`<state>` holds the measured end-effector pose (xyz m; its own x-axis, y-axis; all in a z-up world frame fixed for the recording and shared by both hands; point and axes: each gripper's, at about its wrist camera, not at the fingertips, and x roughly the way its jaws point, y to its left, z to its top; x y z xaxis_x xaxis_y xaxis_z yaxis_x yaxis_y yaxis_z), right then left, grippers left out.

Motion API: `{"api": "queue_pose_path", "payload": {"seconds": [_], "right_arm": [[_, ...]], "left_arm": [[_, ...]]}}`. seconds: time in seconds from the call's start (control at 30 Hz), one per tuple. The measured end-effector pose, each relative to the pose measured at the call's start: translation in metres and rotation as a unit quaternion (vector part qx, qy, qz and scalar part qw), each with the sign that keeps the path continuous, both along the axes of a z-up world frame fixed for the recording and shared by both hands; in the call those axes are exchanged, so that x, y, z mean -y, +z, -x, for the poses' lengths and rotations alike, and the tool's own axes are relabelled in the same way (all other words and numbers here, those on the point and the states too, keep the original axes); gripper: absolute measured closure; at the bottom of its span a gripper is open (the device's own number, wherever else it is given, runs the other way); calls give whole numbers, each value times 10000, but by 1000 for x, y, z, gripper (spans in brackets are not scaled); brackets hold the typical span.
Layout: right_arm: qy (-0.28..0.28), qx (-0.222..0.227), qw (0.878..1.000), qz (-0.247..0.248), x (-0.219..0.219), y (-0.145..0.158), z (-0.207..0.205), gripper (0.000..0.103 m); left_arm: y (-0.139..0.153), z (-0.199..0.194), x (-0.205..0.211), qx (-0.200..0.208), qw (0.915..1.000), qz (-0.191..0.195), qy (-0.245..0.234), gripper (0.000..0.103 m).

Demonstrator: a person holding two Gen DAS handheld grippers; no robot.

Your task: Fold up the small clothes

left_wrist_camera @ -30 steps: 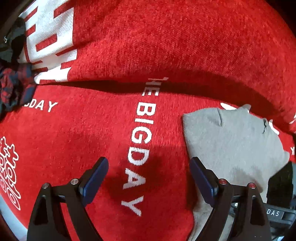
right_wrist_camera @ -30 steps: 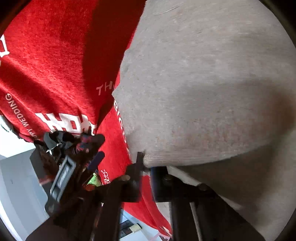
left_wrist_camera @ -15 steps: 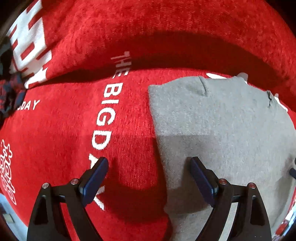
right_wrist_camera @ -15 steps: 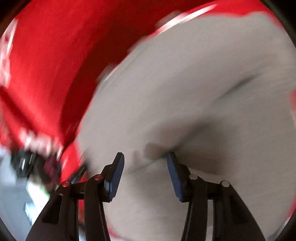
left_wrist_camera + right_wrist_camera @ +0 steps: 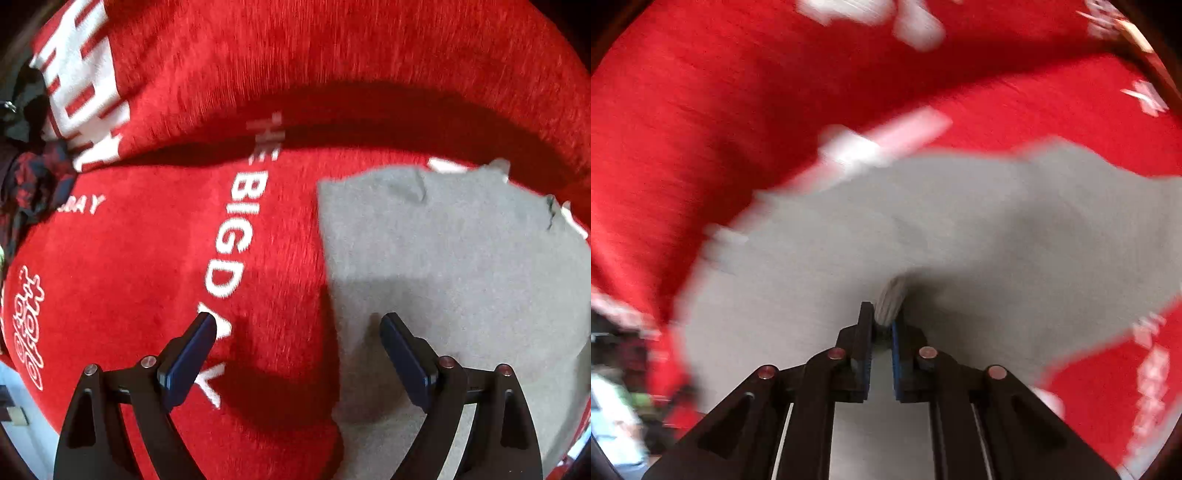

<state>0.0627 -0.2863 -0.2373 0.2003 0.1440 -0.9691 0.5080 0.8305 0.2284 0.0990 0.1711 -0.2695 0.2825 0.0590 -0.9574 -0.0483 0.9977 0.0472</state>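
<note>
Right gripper [image 5: 882, 325], open half a second ago, now pinched on a bunched bit of grey cloth [image 5: 960, 229] lying flat on the red blanket [image 5: 129, 258]. Left gripper [image 5: 297, 328] still wide open, straddling the cloth's left edge. Probably a fold starting.

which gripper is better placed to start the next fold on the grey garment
Right. The right gripper is already shut on a pinched bit of the grey garment. The left gripper is open, its fingers straddling the garment's edge over the red cloth, holding nothing.
</note>
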Motion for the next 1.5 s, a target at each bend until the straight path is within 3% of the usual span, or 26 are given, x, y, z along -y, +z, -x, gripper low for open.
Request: {"api": "queue_pose_path", "payload": {"seconds": [0.1, 0.23, 0.37, 0.43, 0.5, 0.67, 0.77, 0.83, 0.87, 1.17, 1.3, 1.37, 1.5], "right_arm": [[-64, 82, 9990, 424, 2, 22, 13, 86], [601, 623, 9959, 253, -18, 40, 3, 86], [1087, 516, 9927, 40, -53, 20, -20, 86], [1135, 150, 9932, 223, -54, -2, -18, 90], [956, 398, 9946, 43, -45, -3, -11, 91], [514, 192, 9985, -86, -17, 5, 12, 86], [110, 218, 9986, -471, 7, 8, 31, 77], [-150, 233, 9969, -738, 19, 10, 44, 63], [-222, 233, 9962, -814, 22, 11, 48, 63], [-788, 142, 9879, -1329, 66, 9, 100, 63], [-998, 147, 9846, -1430, 91, 9, 119, 55], [-1065, 153, 9836, -1448, 104, 10, 126, 52], [-1192, 199, 9811, -1508, 125, 9, 135, 51]], "left_arm": [[18, -5, 11, 145, 9995, 189, -212, 12], [14, -8, 43, 28, 9976, 217, -655, 12], [-18, -3, 52, -351, 9975, 44, -620, 12], [-21, 0, 43, -259, 9981, 279, -485, 11], [-21, 0, 35, -353, 9982, 330, -366, 11], [-12, 0, 32, -458, 9981, 5, -415, 11], [3, 3, 42, -471, 9977, -57, -486, 11], [11, 7, 52, -483, 9973, -23, -561, 11], [15, 8, 57, -487, 9969, -22, -614, 11], [40, 33, 163, -708, 9874, 199, -1399, 11], [40, 47, 221, -757, 9810, 205, -1773, 10], [39, 52, 244, -803, 9789, 200, -1867, 0], [35, 61, 282, -923, 9728, 193, -2117, 0]]}}
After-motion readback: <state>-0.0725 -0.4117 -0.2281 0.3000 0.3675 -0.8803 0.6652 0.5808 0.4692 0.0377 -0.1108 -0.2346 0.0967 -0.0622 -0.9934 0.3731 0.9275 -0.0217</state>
